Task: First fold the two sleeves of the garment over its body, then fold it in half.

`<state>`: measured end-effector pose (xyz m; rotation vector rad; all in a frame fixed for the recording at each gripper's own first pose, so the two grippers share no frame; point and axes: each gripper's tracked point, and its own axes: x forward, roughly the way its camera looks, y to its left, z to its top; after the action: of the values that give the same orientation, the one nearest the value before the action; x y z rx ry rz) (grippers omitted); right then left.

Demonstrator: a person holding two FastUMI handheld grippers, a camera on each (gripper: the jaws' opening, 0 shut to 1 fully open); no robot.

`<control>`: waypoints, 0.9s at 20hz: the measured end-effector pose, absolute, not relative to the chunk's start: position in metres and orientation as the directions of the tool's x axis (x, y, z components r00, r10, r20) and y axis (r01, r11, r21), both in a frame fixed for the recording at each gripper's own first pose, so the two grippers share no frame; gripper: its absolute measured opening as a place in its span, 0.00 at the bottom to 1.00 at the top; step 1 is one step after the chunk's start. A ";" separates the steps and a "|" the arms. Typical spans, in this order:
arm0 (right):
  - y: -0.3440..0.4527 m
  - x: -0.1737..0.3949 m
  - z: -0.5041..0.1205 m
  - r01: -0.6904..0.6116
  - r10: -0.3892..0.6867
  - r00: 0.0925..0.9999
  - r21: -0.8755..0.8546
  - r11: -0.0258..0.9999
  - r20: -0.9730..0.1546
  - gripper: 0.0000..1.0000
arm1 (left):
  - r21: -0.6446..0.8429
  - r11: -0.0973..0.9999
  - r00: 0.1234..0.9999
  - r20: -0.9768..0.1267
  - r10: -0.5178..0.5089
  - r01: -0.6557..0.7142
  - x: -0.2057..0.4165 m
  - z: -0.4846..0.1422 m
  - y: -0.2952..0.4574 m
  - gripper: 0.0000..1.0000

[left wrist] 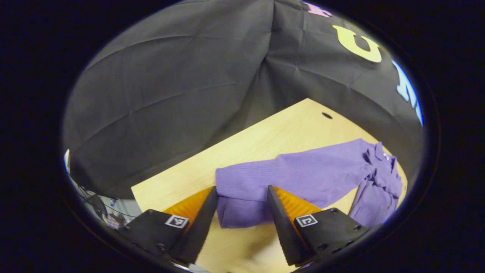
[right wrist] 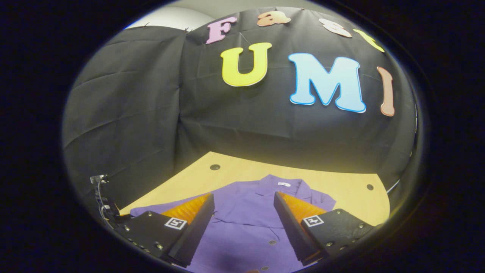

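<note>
Sleeve-fold step, prob. not begun: both your grippers gape, left gripper (left wrist: 242, 197) over sleeve (left wrist: 295, 174), right gripper (right wrist: 244, 204) over shirt (right wrist: 246, 223). Next: pinch cuff.

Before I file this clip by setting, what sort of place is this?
Likely a staged recording booth, not a home: black cloth wall all round, one bare wooden table with cable holes, and a purple shirt laid out for folding.

In the right gripper view, the purple button-front knit garment (right wrist: 246, 223) is cut off at the bottom edge, its lower body unseen. In the left gripper view, the left tool (left wrist: 242, 206) hides part of the sleeve cuff, and the garment's body runs past the right edge.
</note>
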<state>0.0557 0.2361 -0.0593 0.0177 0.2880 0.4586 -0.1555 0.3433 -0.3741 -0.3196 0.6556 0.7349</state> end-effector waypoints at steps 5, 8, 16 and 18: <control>0.205 0.058 -0.065 -0.383 0.394 0.875 0.097 0.919 -0.281 0.92 | -0.033 0.746 0.589 -0.637 0.497 -0.665 -0.138 -0.375 0.330 0.30; 0.184 0.060 -0.072 -0.348 0.366 0.884 0.112 0.931 -0.292 0.95 | -0.008 0.739 0.572 -0.639 0.515 -0.674 -0.134 -0.375 0.331 0.06; 0.137 0.068 -0.087 -0.266 0.306 0.897 0.163 0.950 -0.320 0.95 | -0.080 0.703 0.580 -0.636 0.510 -0.707 -0.125 -0.354 0.324 0.07; 0.129 0.068 -0.088 -0.260 0.299 0.899 0.160 0.952 -0.320 0.95 | -0.107 0.698 0.597 -0.619 0.510 -0.708 -0.122 -0.342 0.323 0.07</control>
<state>0.0683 0.1288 -0.0877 0.1144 0.3492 0.2898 -0.1221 0.3227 -0.3422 -0.3629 0.5929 0.7250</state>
